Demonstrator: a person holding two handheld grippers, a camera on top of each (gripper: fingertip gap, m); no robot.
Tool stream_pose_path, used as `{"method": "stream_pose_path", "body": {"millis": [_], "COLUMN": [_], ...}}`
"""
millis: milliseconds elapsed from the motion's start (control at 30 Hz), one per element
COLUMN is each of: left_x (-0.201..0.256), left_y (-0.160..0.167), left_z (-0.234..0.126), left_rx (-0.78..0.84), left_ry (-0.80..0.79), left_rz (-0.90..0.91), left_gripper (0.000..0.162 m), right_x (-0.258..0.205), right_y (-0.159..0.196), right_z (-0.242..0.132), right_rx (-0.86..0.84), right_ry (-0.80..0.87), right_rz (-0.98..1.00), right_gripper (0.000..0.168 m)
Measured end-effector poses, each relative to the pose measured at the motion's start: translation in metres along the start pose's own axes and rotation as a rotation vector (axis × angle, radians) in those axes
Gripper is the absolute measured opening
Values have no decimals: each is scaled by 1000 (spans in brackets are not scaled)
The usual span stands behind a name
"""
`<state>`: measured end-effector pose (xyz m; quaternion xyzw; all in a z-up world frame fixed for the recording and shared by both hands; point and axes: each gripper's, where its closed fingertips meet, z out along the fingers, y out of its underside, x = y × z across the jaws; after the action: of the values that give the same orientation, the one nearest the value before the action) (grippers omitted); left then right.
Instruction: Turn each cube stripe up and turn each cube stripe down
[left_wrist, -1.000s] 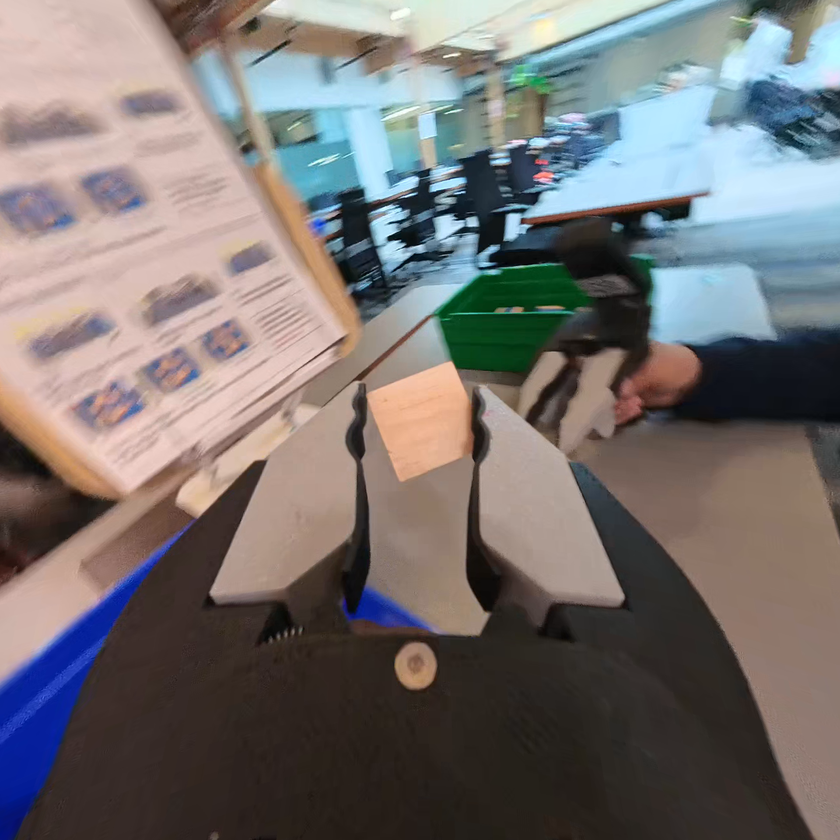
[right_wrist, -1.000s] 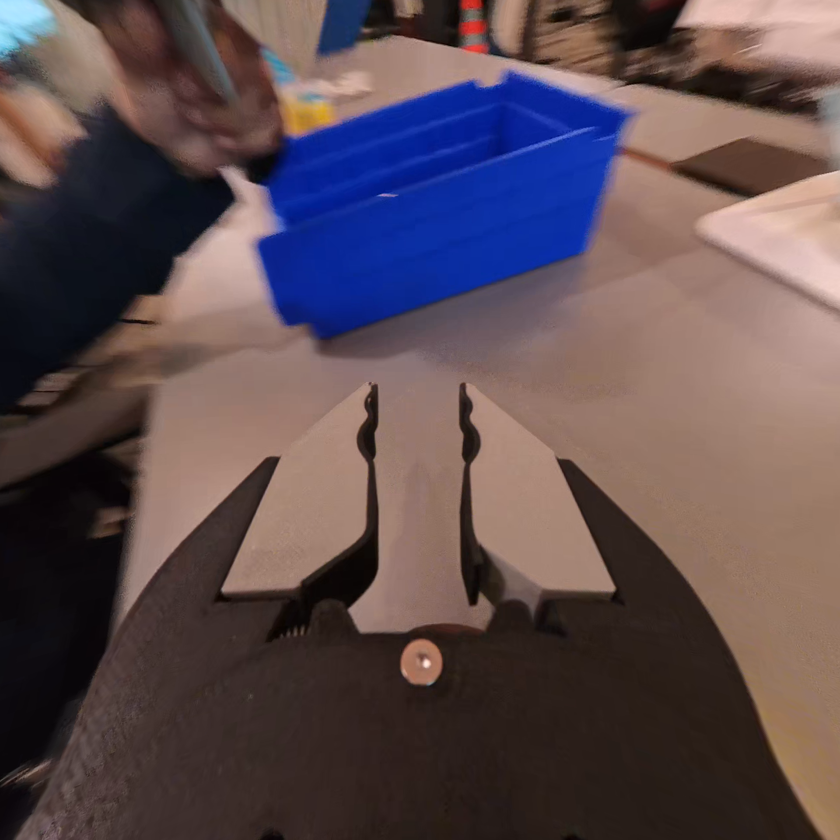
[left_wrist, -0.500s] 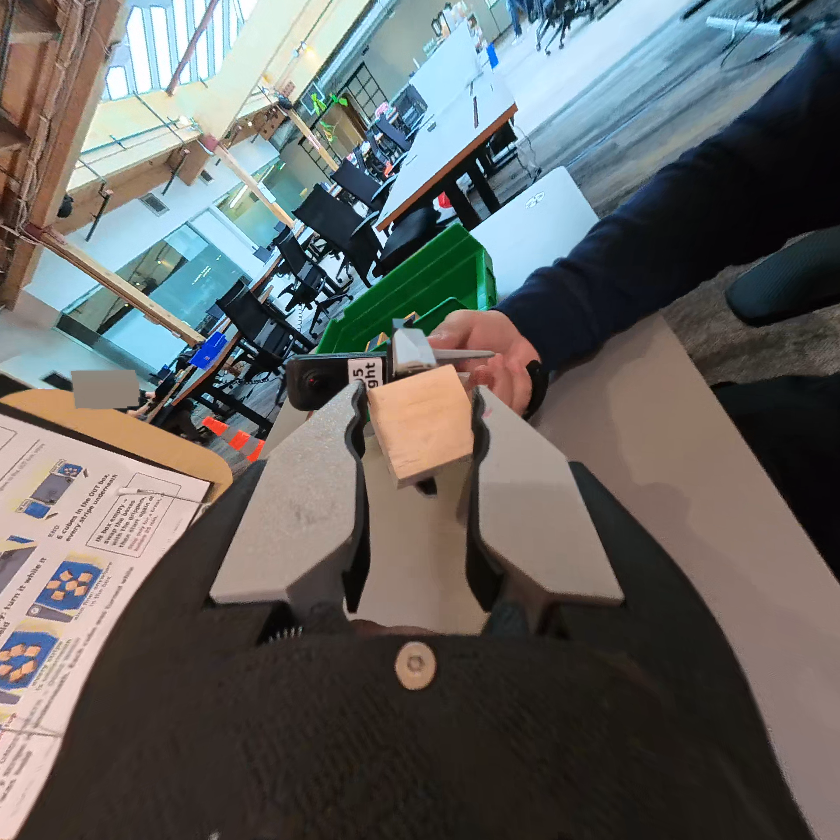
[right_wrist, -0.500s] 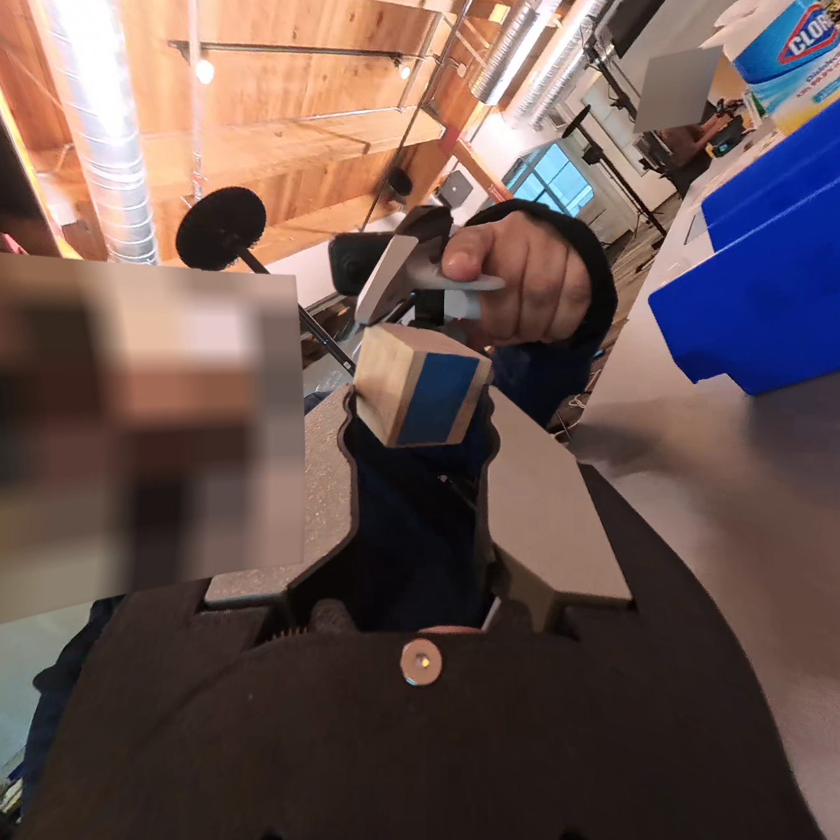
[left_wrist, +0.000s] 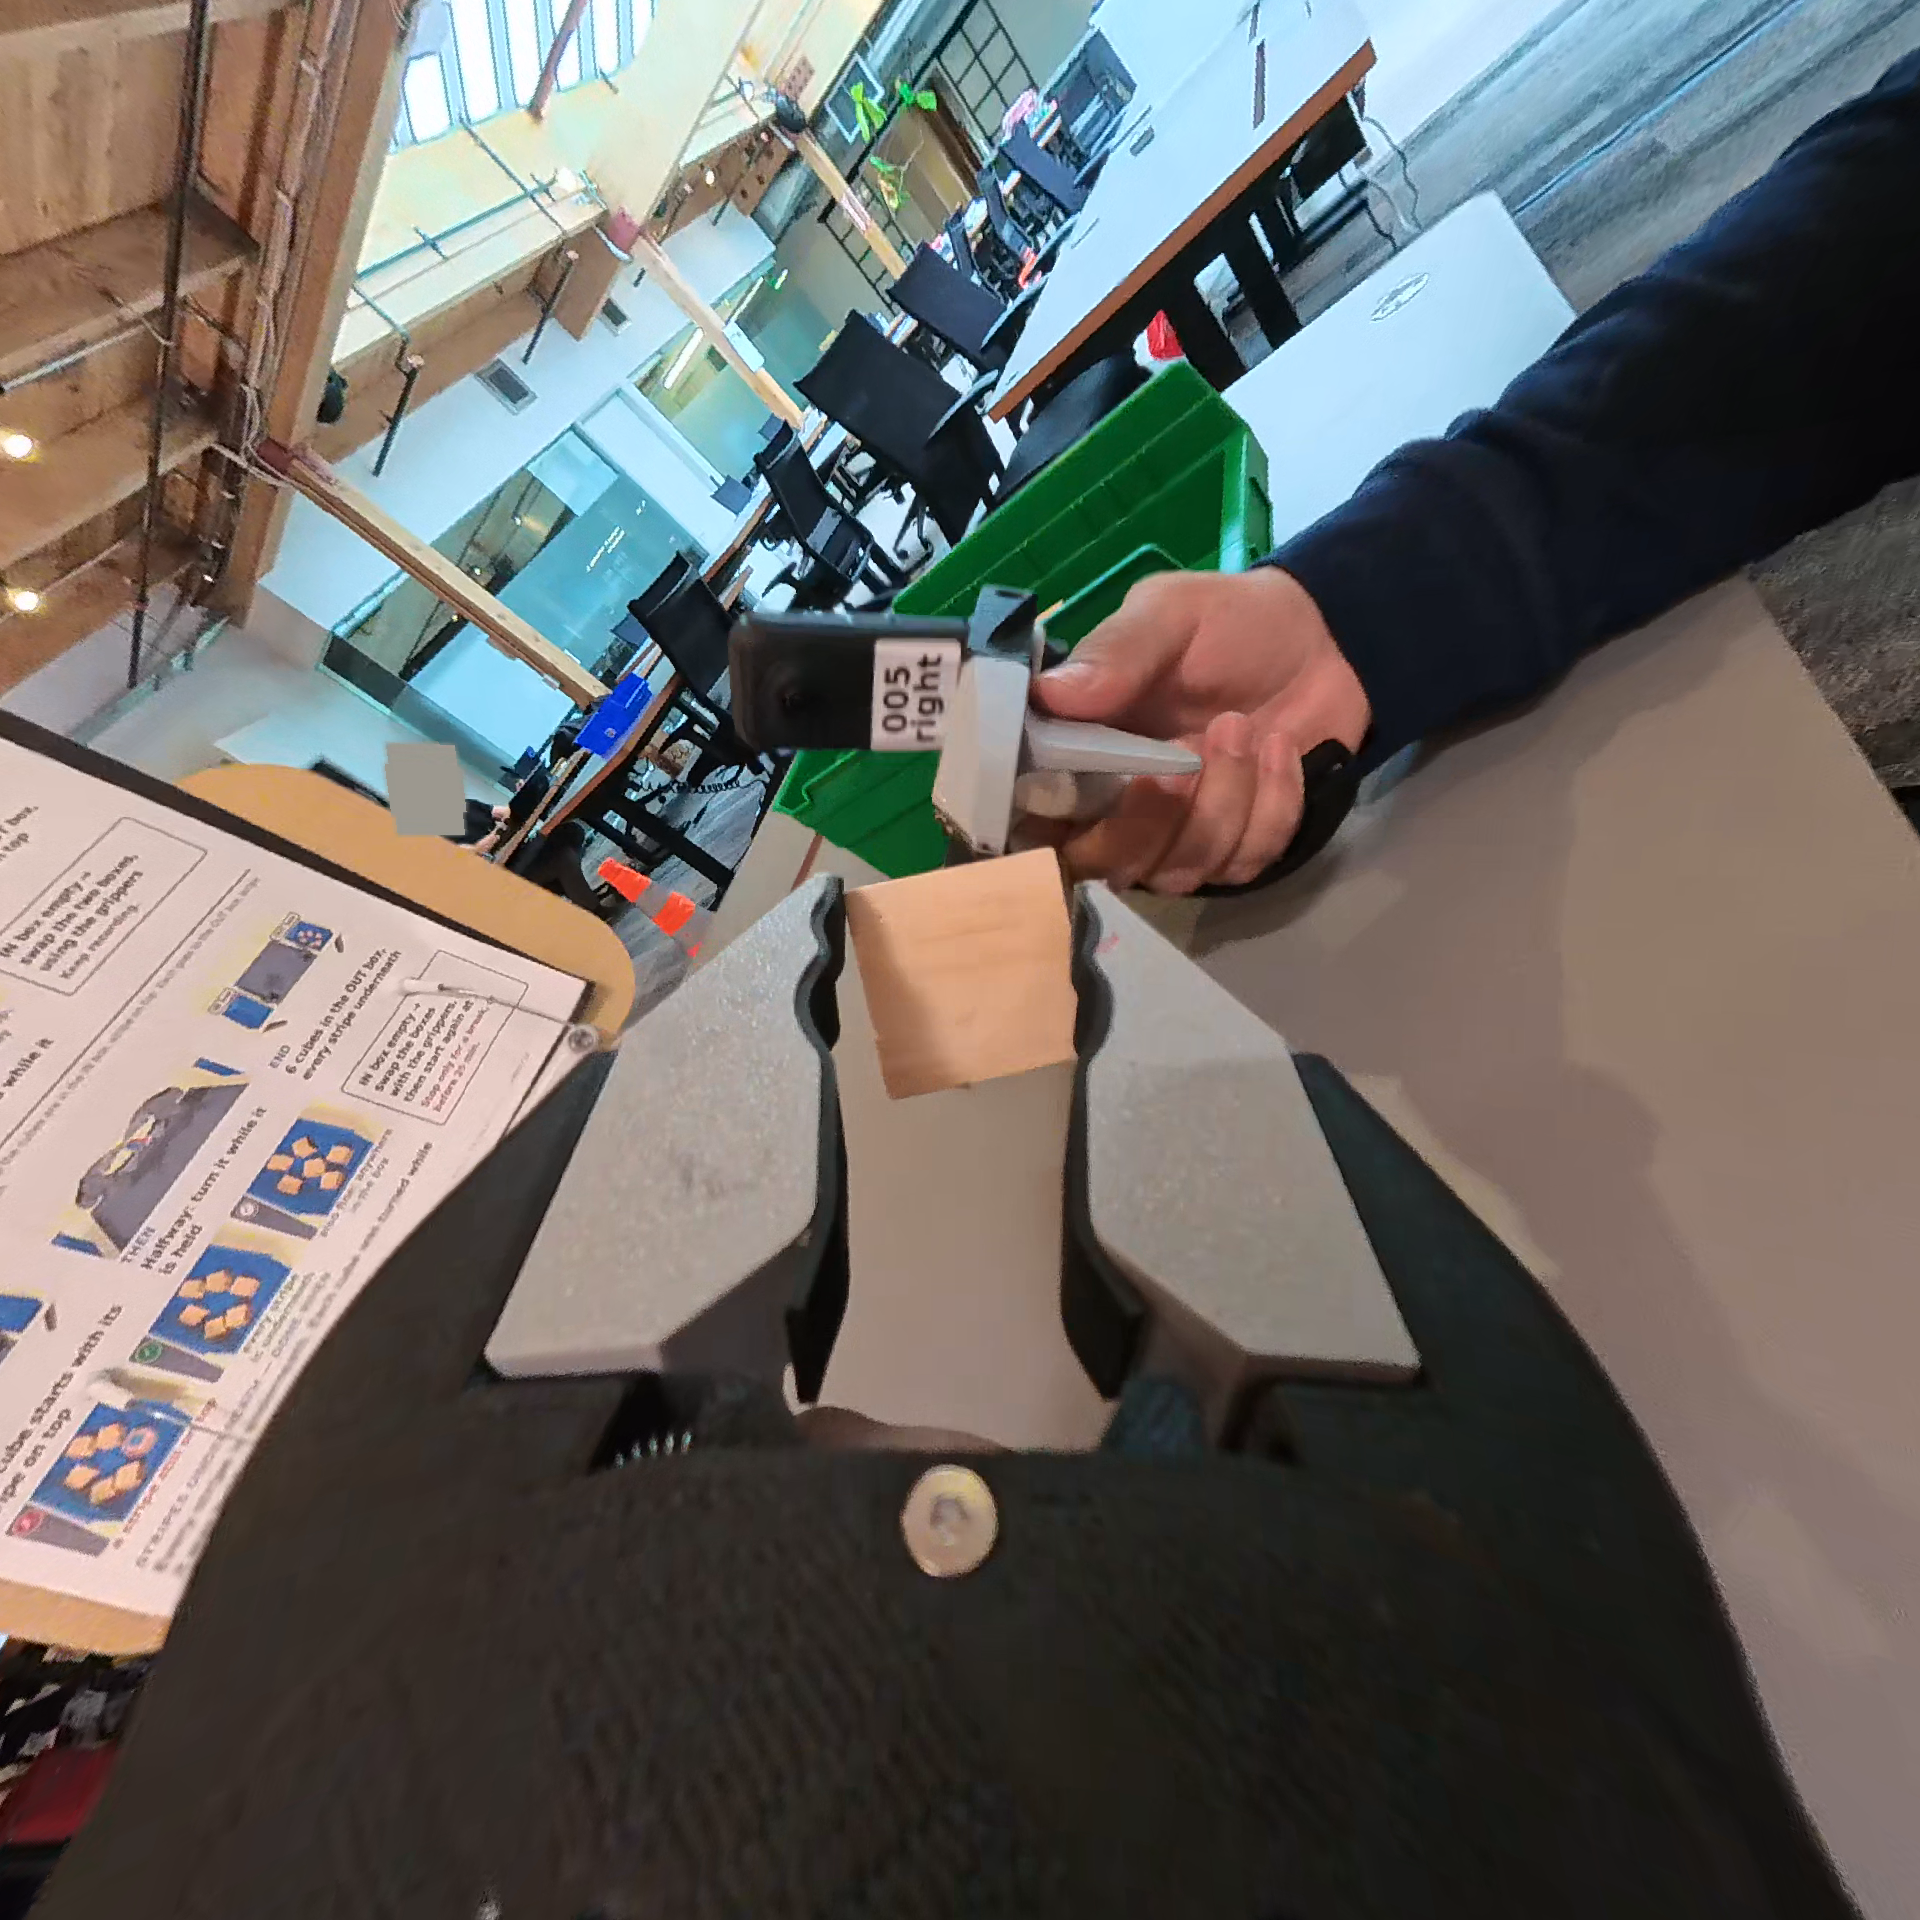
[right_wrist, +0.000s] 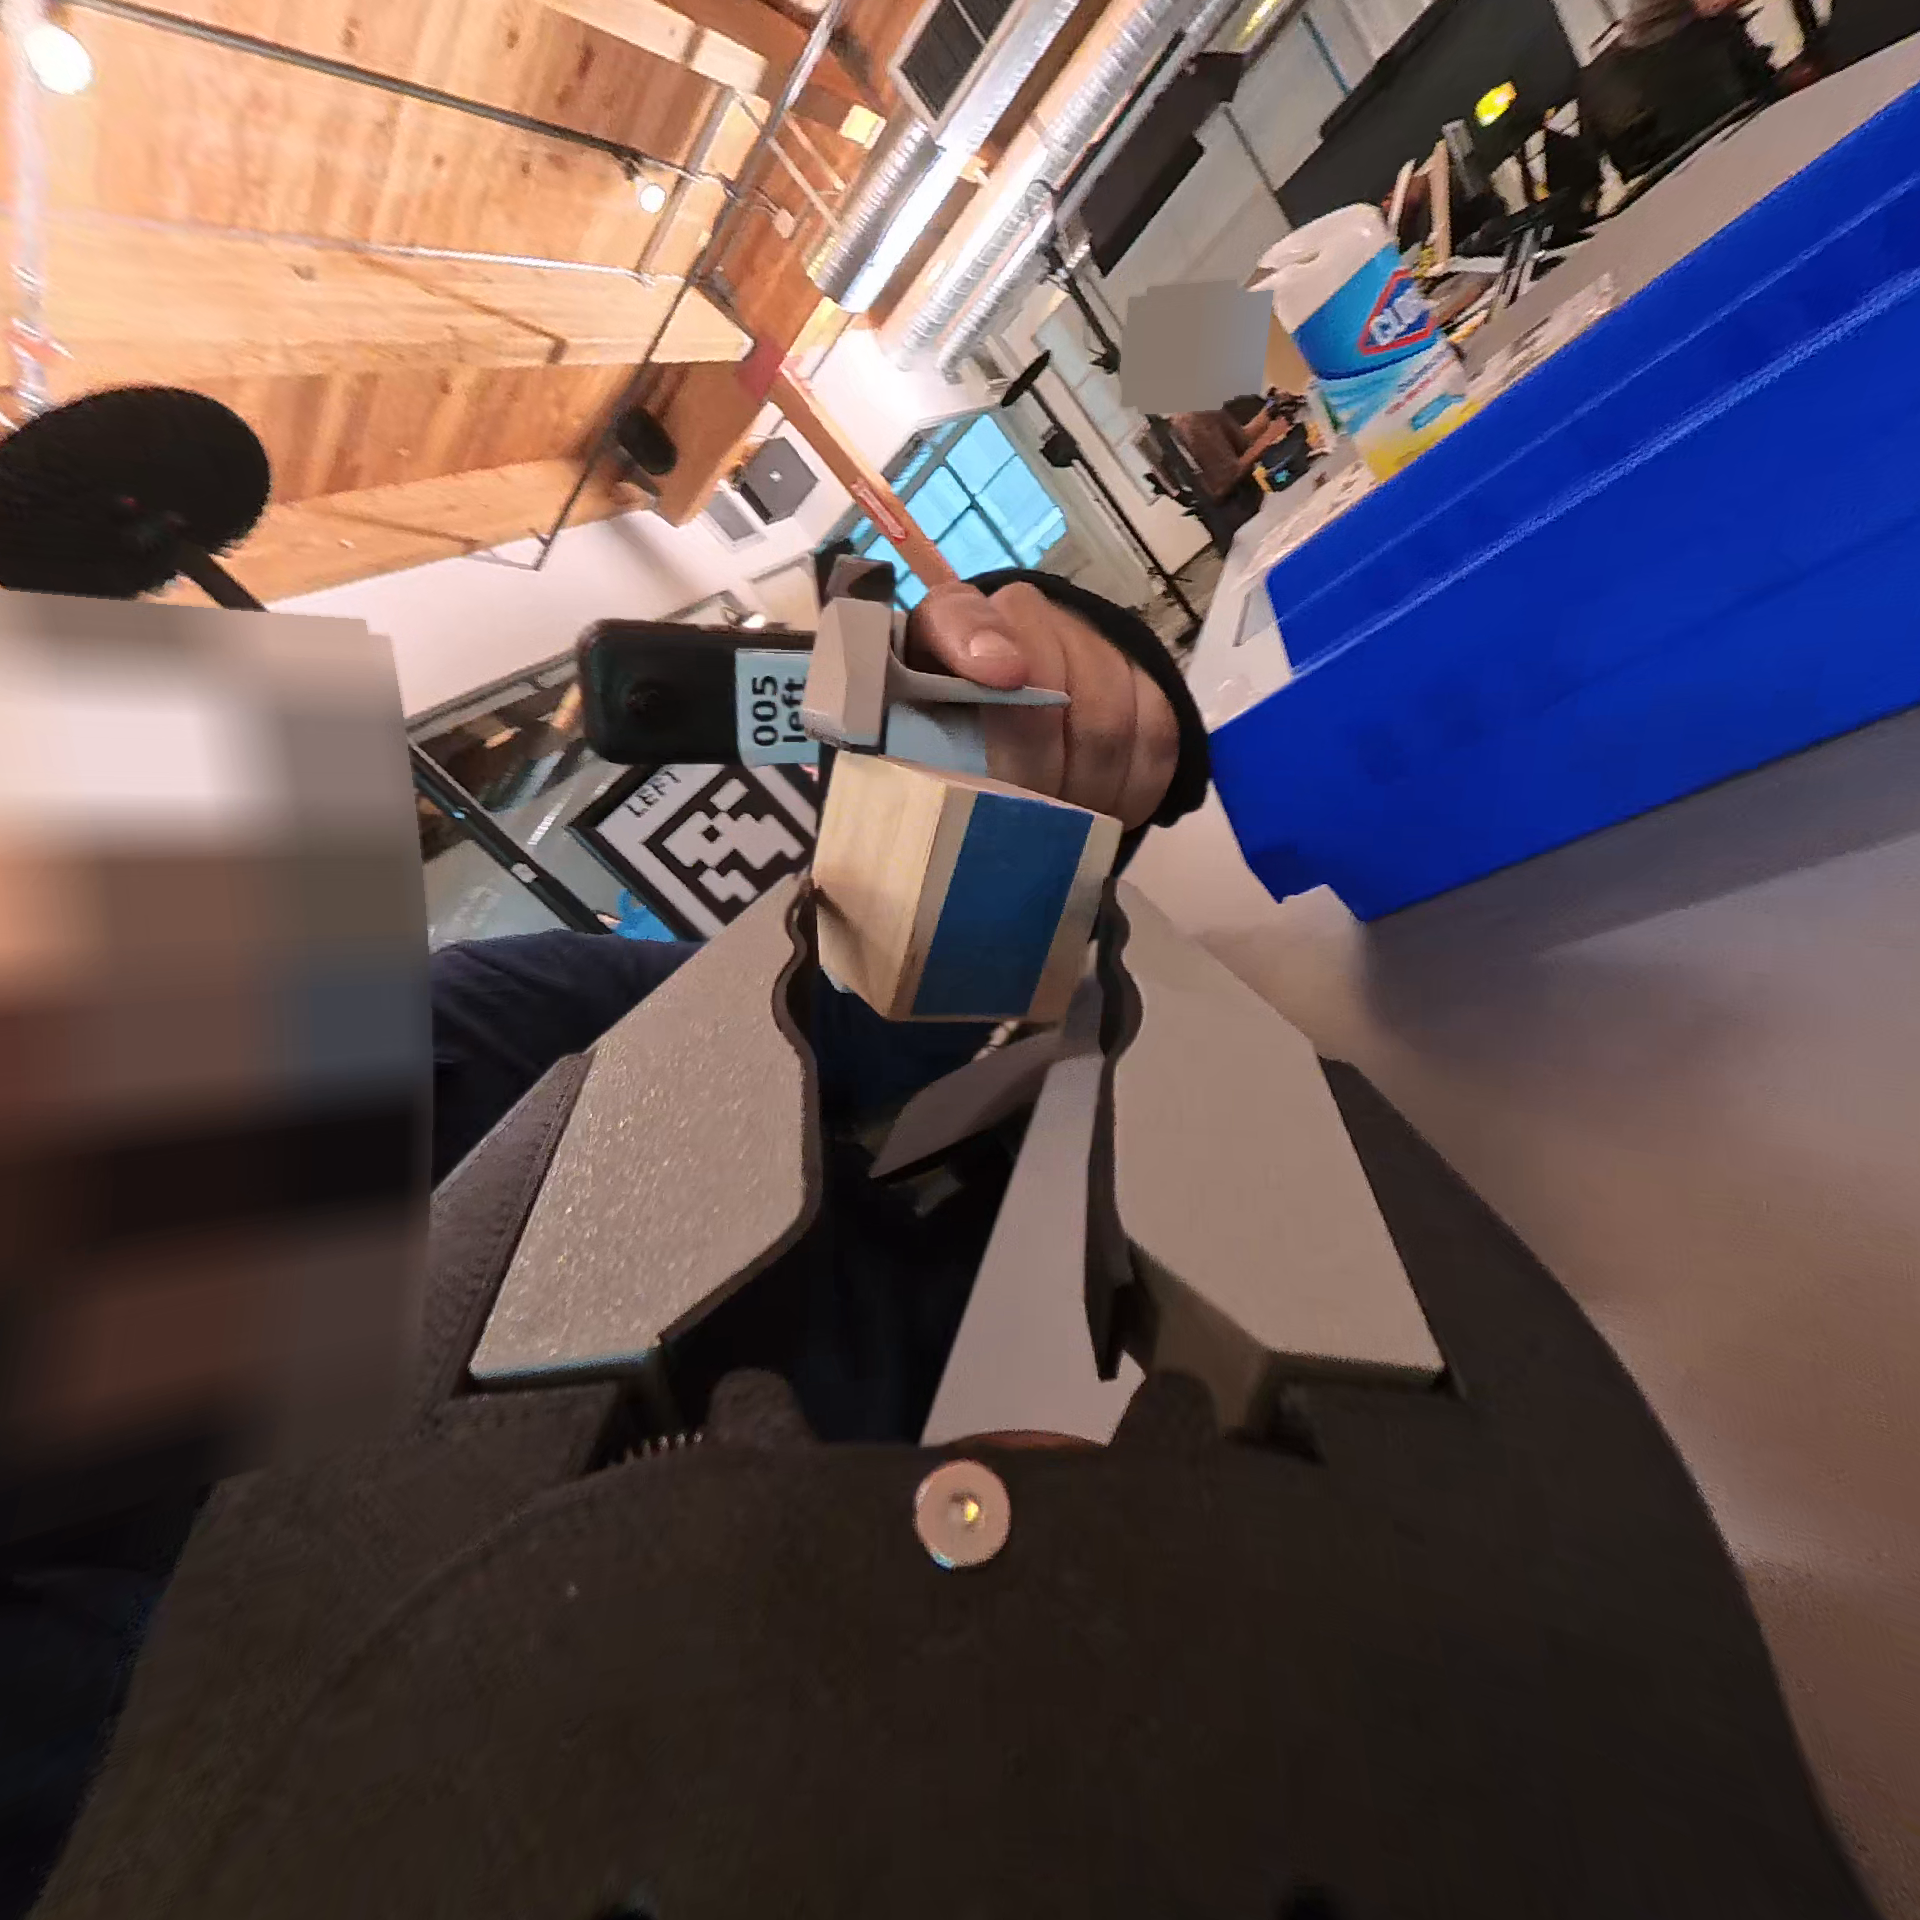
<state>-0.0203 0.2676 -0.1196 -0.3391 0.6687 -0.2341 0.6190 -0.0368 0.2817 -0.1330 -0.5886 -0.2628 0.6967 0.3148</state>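
One cube, two bins.

Bright, even indoor light from ceiling lamps and windows; strong wide-angle edge bending; near foreground soft, slightly blurred.

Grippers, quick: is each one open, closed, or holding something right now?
Left gripper: closed on the wooden cube.
Right gripper: fingers on either side of the same cube; whether they grip it cannot be told.

Your 2 grippers meet head-on at cube, held above bare grey table. Right of cube: table open. Left of cube: instruction sheet blocks. Beyond cube: green bin and your right hand block.
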Motion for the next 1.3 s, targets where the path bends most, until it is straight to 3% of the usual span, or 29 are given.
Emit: {"method": "stream_pose_path", "body": {"millis": [33,533,900,1100,1300], "left_x": [0,-1,-1,5,13], "left_y": [3,20,27,-3,-29], "left_z": [-1,1,4,-10,-33], "left_rx": [-10,-70,-99,56,176], "left_ry": [-3,-86,-139,-167,-308], "left_rz": [-1,119,167,235,388], "left_gripper": [41,41,44,43,43], "right_x": [3,16,13,-21,-38], "right_y": [0,-1,-5,-3,7], "right_z": [0,-3,-3,0,2], "right_rx": [-3,-27,16,-6,-59], "right_ry": [27,203,174,3,-178], "right_rz": [-20,-186,-166,-193,-47], "right_gripper": [51,50,45,39,57]}}
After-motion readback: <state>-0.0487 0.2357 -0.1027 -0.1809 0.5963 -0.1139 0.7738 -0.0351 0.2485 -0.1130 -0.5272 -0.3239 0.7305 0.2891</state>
